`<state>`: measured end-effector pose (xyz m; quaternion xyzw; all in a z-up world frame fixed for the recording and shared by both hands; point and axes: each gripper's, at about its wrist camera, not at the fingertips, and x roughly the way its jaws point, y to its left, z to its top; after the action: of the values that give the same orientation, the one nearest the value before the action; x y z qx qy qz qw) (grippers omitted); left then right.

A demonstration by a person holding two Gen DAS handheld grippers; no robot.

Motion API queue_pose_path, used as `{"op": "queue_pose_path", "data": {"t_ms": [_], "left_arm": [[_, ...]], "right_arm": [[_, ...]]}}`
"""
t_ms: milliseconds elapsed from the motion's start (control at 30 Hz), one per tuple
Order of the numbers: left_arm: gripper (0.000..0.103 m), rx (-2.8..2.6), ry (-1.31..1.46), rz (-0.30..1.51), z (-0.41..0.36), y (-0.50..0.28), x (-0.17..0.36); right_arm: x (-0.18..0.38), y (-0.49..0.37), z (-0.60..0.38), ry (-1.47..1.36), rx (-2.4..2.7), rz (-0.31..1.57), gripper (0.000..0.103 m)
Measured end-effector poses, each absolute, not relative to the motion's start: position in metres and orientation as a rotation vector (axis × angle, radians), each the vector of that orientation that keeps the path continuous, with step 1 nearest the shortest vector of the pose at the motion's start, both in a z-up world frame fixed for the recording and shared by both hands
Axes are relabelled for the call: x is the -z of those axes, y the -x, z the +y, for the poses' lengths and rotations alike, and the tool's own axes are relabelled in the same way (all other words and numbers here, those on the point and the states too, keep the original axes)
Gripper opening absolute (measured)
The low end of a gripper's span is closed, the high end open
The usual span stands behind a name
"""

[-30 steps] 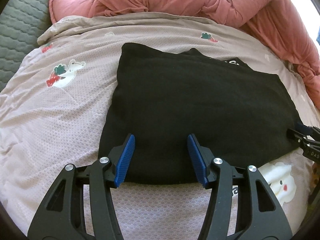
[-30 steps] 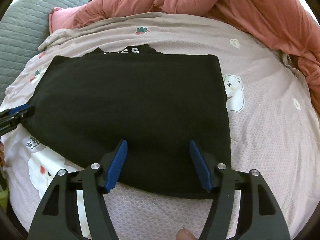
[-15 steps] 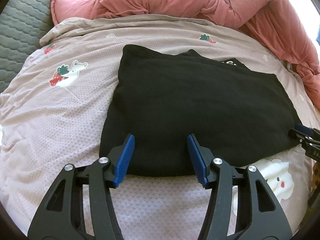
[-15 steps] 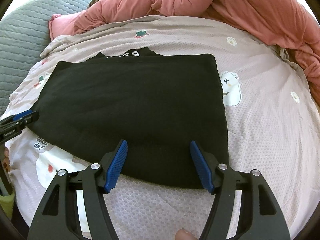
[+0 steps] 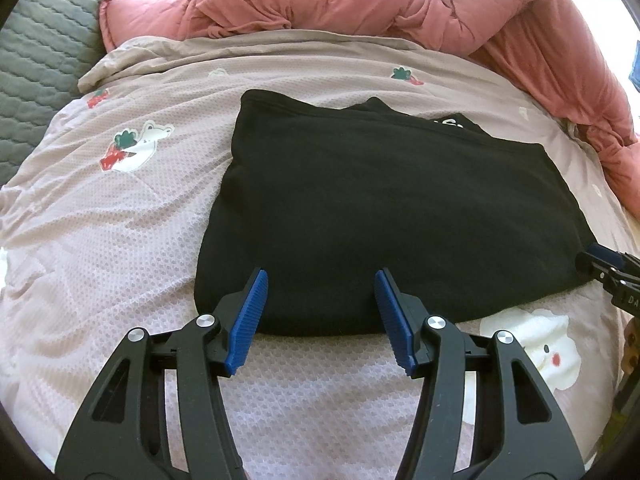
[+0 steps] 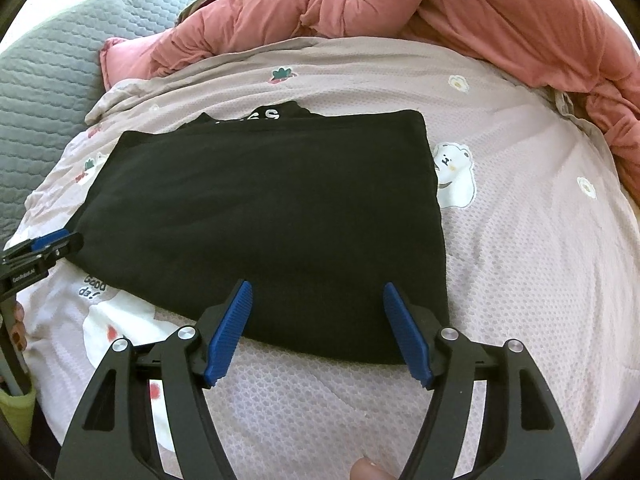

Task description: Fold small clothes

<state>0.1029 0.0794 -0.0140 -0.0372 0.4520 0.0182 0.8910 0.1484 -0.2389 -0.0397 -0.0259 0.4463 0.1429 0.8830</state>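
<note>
Left gripper [image 5: 320, 312] hovered open over the near edge of the folded black garment [image 5: 380, 208], gripping nothing. Right gripper [image 6: 318, 326] likewise, jaws just widened, empty. Garment lay flat mid-bed on the pink sheet [image 5: 120, 220], bare sheet free on all sides. Red quilt [image 6: 500, 12] bunched along the far edge.

We see two matching grippers, the left gripper [image 5: 320, 312] and the right gripper [image 6: 318, 326] — black plastic frames with triangular cut-outs, silver round screw heads at the pivots, and ribbed blue pads [image 6: 228, 330] lining the fingers. Small white lettering marks one gripper's side — too small to read.
</note>
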Motion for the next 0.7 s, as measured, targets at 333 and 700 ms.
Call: {"op": "queue_pose_path", "data": {"t_ms": [333, 700], "left_arm": [[0.053, -0.034, 0.075, 0.940, 0.075, -0.096, 0.010], [0.061, -0.022, 0.070, 0.932, 0.075, -0.085, 0.001]], "right_arm": [[0.030, -0.141, -0.241, 0.055, -0.293, 0.912, 0.075], [0.019, -0.132, -0.239, 0.060, -0.303, 0.889, 0.084]]}}
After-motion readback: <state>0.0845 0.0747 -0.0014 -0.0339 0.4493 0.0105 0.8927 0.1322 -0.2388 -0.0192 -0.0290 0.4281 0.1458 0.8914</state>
